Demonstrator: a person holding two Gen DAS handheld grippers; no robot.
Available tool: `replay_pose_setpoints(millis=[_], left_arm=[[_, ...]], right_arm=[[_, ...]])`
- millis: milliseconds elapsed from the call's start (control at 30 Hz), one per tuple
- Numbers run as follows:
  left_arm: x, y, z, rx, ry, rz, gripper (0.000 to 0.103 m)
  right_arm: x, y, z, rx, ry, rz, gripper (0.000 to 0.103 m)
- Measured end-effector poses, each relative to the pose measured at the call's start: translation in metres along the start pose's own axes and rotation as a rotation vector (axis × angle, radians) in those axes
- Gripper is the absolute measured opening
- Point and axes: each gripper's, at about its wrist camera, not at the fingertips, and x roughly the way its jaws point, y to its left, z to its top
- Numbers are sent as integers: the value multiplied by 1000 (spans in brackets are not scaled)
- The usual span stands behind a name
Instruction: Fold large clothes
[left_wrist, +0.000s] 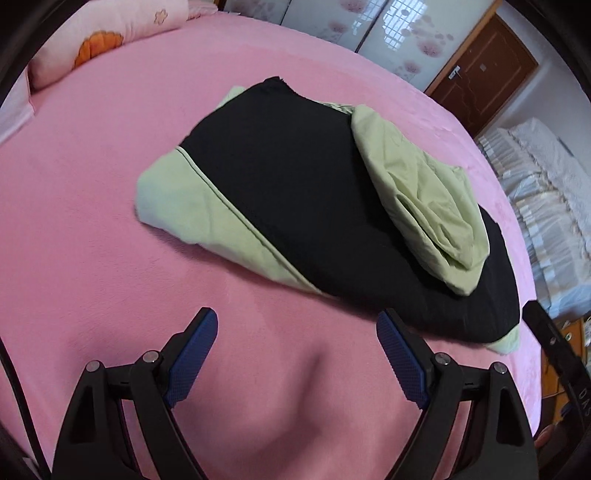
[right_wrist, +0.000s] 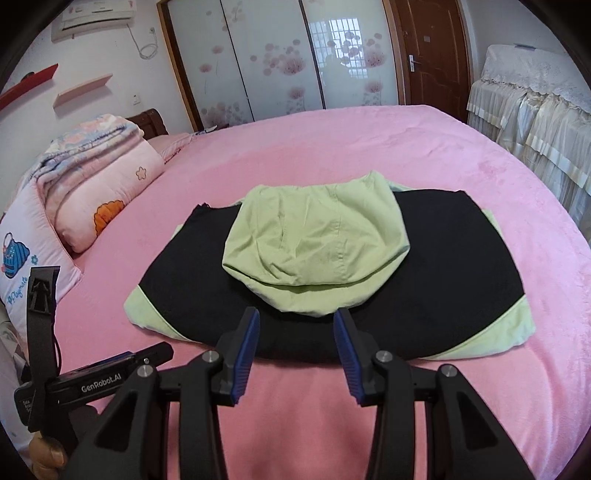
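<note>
A black and light-green hooded garment (left_wrist: 295, 192) lies folded on the pink bed, its green hood (left_wrist: 424, 206) laid on top. In the right wrist view the garment (right_wrist: 461, 266) is centred with the hood (right_wrist: 314, 243) over its middle. My left gripper (left_wrist: 297, 325) is open and empty above the pink sheet, just short of the garment's near edge. My right gripper (right_wrist: 295, 321) is open and empty, its fingertips over the garment's near black edge below the hood. The left gripper's body (right_wrist: 92, 380) shows at lower left in the right wrist view.
The pink bed sheet (right_wrist: 369, 147) spreads all around the garment. A folded pink quilt (right_wrist: 103, 184) and a pillow (right_wrist: 22, 266) lie at the left. A cloth-covered piece of furniture (right_wrist: 535, 122) stands at the right. Sliding wardrobe doors (right_wrist: 277, 55) and a brown door (right_wrist: 432, 51) are behind the bed.
</note>
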Motion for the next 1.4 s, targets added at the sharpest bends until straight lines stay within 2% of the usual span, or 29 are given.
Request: replay_pose_setpoints(millis=[167, 300, 633, 767, 800, 833, 867, 900, 933, 967, 1033, 1133, 1167, 1300, 1400], left_arm=[[34, 21, 13, -101, -9, -102, 87], [50, 34, 22, -155, -59, -162, 87], [67, 42, 55, -178, -148, -201, 87], [64, 39, 63, -205, -184, -210, 84], [63, 37, 64, -209, -194, -202, 79], [61, 34, 65, -205, -203, -171, 67], [62, 33, 67, -197, -206, -145, 61], [61, 30, 68, -187, -211, -118, 46], [60, 28, 69, -181, -218, -84, 30], [59, 25, 71, -171, -221, -61, 25], [53, 23, 75, -166, -238, -65, 14], [40, 8, 78, -110, -286, -47, 10], [34, 0, 78, -82, -311, -51, 10], [7, -41, 77, 38, -422, -70, 7], [-12, -78, 73, 135, -469, -115, 7]], right_arm=[[30, 5, 1, 16, 18, 19, 42], [43, 10, 3, 0, 11, 25, 42], [62, 8, 17, -6, -19, -8, 42], [66, 8, 31, -51, -78, -88, 42], [69, 10, 36, -71, -92, -115, 42], [72, 11, 41, -84, -100, -129, 42], [77, 12, 45, -95, -108, -140, 41], [82, 13, 48, -104, -113, -149, 40], [86, 13, 50, -110, -110, -149, 36], [94, 14, 52, -120, -93, -142, 30], [112, 15, 49, -128, -47, -132, 18], [144, 12, 30, -138, 67, -150, 6], [154, 9, 23, -128, 108, -144, 6], [153, 2, 20, -94, 101, -114, 6], [150, -13, 24, -32, 112, -37, 6]])
